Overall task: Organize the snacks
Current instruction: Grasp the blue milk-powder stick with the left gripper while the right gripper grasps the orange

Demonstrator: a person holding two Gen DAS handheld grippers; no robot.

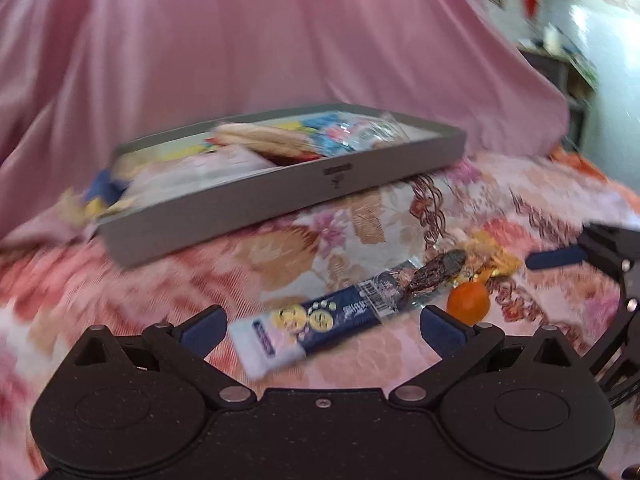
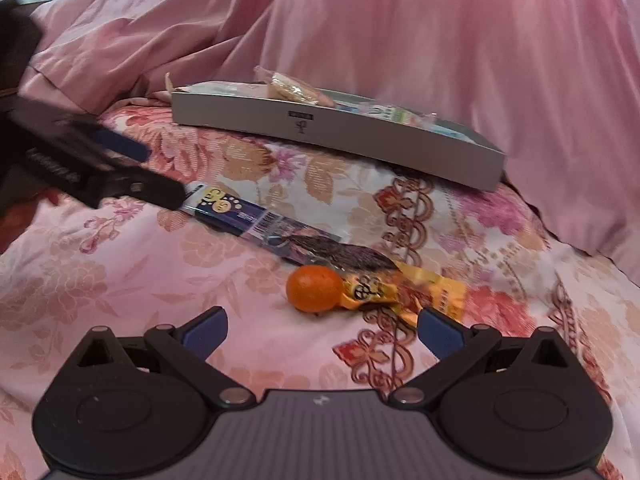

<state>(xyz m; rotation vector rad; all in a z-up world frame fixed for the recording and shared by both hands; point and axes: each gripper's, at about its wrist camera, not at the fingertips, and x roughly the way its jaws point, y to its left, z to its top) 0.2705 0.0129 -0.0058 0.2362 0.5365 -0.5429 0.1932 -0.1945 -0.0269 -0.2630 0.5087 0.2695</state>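
A long blue snack packet (image 1: 320, 320) lies on the floral bedspread, its near end between the spread fingers of my open left gripper (image 1: 322, 328). A dark packet (image 1: 436, 270), a small orange (image 1: 468, 302) and a yellow wrapper (image 1: 494, 258) lie just right of it. In the right wrist view, my right gripper (image 2: 322, 330) is open and empty, a little short of the orange (image 2: 316, 288) and the yellow wrapper (image 2: 408, 292). The left gripper (image 2: 160, 174) hovers at the blue packet's (image 2: 240, 212) far end. A grey tray-like box (image 1: 280, 184) behind holds several snacks.
Pink sheets (image 2: 440, 40) are heaped behind the box (image 2: 340, 132). The floral bedspread (image 2: 120, 280) is soft and uneven. One blue pad (image 1: 556, 258) of the right gripper shows at the right edge. A shelf with clutter (image 1: 560, 64) stands far right.
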